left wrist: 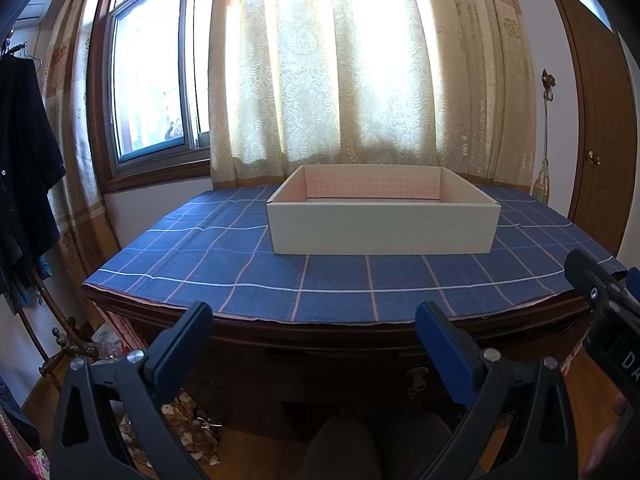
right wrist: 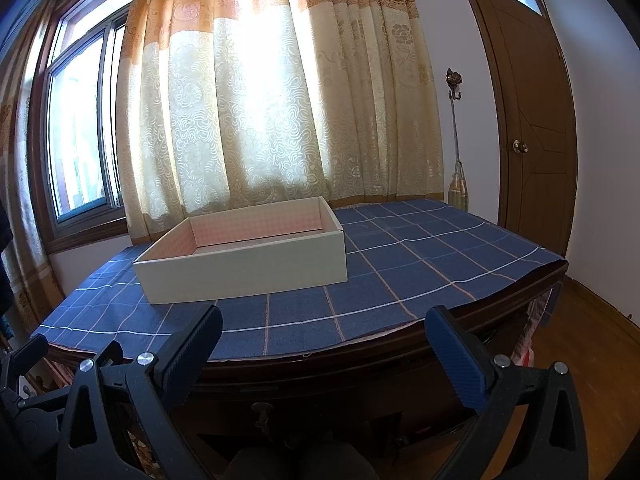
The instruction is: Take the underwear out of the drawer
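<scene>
A dark wooden desk has a shut drawer front (left wrist: pixel 320 364) under its top, with a metal pull handle (left wrist: pixel 416 382) that also shows in the right wrist view (right wrist: pixel 262 410). No underwear is in view. My left gripper (left wrist: pixel 314 314) is open and holds nothing, level with the desk's front edge and short of the drawer. My right gripper (right wrist: pixel 325 316) is also open and empty, held before the same edge. It shows at the right of the left wrist view (left wrist: pixel 600 300).
A blue checked cloth (left wrist: pixel 240 264) covers the desk top, and on it stands an open white box (left wrist: pixel 380 232) with a pink inside. Curtains and a window are behind. A wooden door (right wrist: pixel 532 140) is on the right, hanging dark clothes (left wrist: pixel 24 168) on the left. The person's knees (left wrist: pixel 340 440) are below.
</scene>
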A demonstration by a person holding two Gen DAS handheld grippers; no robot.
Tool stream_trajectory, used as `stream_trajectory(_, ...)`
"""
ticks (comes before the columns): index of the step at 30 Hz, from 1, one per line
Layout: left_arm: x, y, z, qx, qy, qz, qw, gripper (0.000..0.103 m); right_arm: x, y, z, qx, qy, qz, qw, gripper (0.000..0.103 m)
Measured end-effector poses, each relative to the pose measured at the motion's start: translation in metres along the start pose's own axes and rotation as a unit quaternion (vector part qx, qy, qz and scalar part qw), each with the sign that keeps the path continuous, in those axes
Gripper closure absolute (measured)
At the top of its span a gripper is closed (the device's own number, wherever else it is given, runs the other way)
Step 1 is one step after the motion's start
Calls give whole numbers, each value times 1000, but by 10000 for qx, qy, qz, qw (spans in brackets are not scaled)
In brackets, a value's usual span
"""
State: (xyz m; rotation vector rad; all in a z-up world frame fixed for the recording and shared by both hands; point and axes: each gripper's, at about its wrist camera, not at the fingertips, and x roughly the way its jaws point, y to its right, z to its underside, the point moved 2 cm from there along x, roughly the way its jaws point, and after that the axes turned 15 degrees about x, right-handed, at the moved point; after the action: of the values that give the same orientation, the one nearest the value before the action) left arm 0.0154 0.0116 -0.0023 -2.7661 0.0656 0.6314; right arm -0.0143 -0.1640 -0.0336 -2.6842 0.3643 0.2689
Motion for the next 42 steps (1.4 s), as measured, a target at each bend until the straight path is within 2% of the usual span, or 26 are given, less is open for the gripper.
stream_trajectory(42, 6, -4, 4, -92, -39, 18, 9999, 0, 0, -3, 2, -24, -37, -24, 10000, 0)
